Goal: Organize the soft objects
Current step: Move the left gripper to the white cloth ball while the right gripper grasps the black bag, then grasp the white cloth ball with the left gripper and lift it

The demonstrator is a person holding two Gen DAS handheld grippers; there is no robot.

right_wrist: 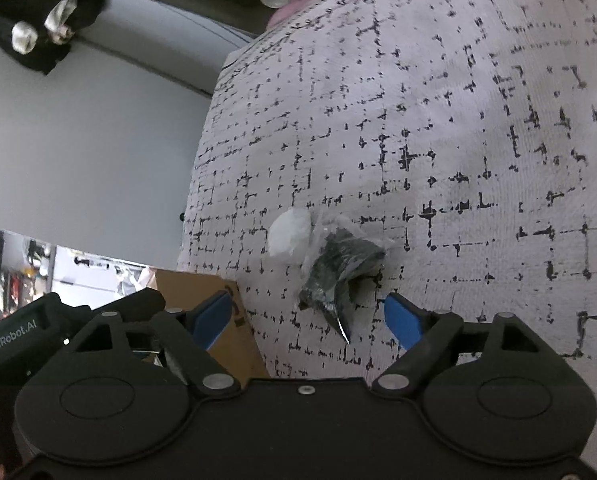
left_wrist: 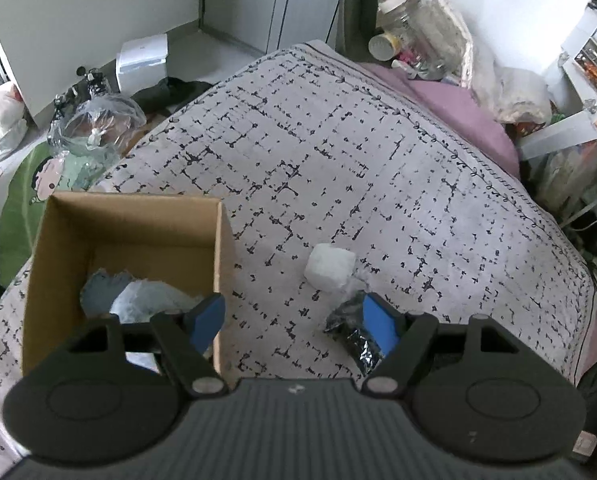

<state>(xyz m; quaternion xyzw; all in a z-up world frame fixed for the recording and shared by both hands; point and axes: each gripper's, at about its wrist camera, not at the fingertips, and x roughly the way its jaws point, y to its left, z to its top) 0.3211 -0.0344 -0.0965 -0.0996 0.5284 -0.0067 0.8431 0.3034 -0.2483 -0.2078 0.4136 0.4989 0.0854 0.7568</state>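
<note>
One open cardboard box [left_wrist: 130, 240] sits at the lower left of the left wrist view, on a bed cover [left_wrist: 338, 160] printed with broken black grid lines. Inside the box lie crumpled pale blue-grey soft pieces [left_wrist: 138, 300]; how many, I cannot tell.

On the cover, right of the box, are two loose things: one white, blocky, foam-like lump [left_wrist: 330, 266] and, just below it, one black crinkly bundle in clear plastic wrap [left_wrist: 350, 332]. They lie just beside each other, perhaps touching.

The left gripper [left_wrist: 294, 320] stands wide with nothing pressed between its blue pads; one pad hangs over the box edge, the other just beside the black bundle.

In the right wrist view the right gripper [right_wrist: 306, 322] is also wide and empty, the black bundle [right_wrist: 338, 268] lying ahead of its tips and the white lump [right_wrist: 290, 236] beyond it.
</note>
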